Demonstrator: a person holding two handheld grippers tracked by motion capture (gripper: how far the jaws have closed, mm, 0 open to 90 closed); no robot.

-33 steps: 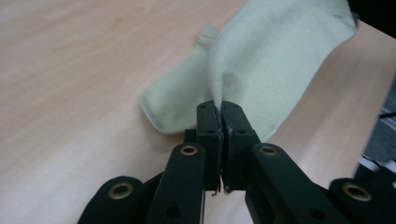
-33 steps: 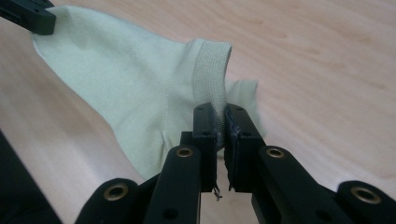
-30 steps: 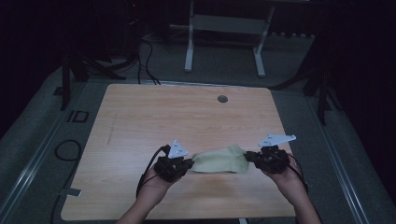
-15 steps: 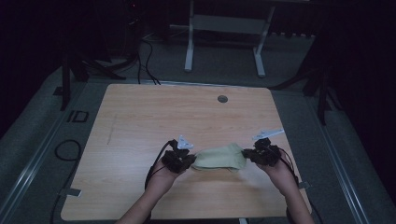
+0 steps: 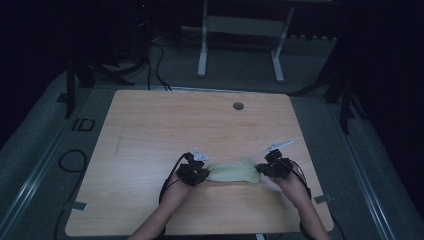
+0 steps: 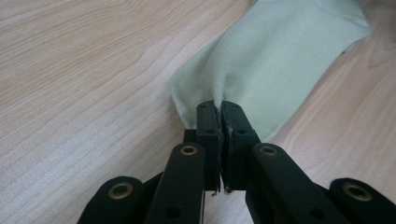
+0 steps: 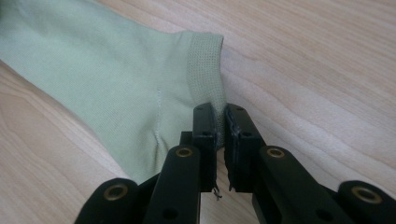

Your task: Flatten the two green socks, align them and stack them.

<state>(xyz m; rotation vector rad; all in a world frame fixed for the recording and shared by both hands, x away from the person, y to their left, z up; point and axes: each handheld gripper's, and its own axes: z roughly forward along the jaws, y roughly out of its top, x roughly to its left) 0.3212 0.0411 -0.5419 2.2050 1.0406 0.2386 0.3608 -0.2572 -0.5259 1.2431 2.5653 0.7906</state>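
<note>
- Both hands came down since a second ago, so my pale green knit sock (image 5: pixel 232 171) now lies on the light wooden table (image 5: pixel 150 130), near its front edge.
- Left gripper (image 5: pixel 196 174) is clamped on one end, right gripper (image 5: pixel 270 168) pinches the ribbed cuff.

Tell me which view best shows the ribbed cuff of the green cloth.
The right gripper view: the ribbed cuff runs clearly across the cloth just above the right claw, which pinches its edge. The left gripper view shows the cloth's other, plain end. The high view shows the whole cloth, too small for ribbing.
</note>
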